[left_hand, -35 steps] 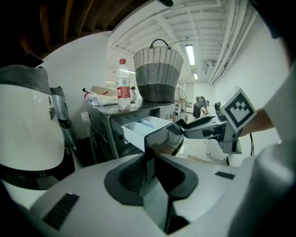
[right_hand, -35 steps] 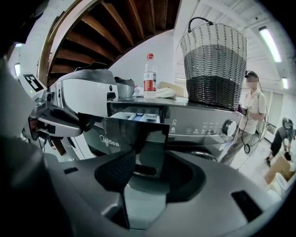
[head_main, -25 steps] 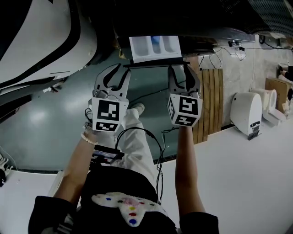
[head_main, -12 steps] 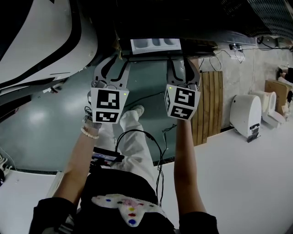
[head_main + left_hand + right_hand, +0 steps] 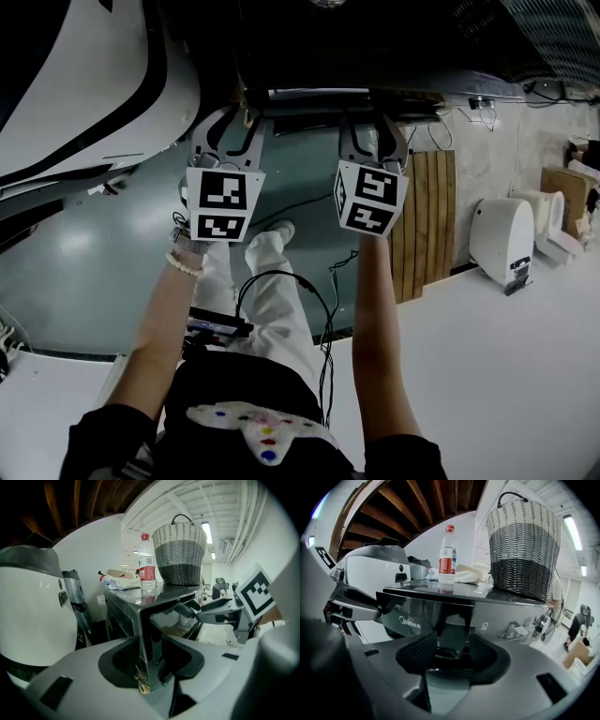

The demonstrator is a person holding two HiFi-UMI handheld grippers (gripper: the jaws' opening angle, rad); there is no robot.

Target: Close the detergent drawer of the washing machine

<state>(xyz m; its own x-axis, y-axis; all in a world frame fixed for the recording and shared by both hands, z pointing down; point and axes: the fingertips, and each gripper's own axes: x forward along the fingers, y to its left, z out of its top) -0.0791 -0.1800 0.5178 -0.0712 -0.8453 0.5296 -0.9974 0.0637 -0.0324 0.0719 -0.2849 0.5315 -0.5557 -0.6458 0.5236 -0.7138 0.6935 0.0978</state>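
The dark glossy detergent drawer front [image 5: 309,95] sits almost flush in the top of the washing machine [image 5: 511,616], with only a thin pale strip showing above it in the head view. My left gripper [image 5: 230,127] is open wide, with the drawer's left end [image 5: 145,625] standing between its jaws [image 5: 151,653]. My right gripper [image 5: 373,127] is open too. Its tips [image 5: 452,648] are up against the drawer front [image 5: 417,616], near the panel's right edge. Each gripper shows in the other's view: the right gripper [image 5: 220,613] and the left gripper [image 5: 351,609].
A woven basket [image 5: 525,550], a plastic bottle [image 5: 447,557] and crumpled cloth stand on the machine's top. A white rounded appliance [image 5: 33,616] is to the left. Wooden slats [image 5: 427,216], a white device [image 5: 506,234] and cables [image 5: 309,281] lie on the floor.
The drawer slid in from well out, with its white compartments showing, to nearly flush. Both grippers moved forward with it. The left jaws spread wider.
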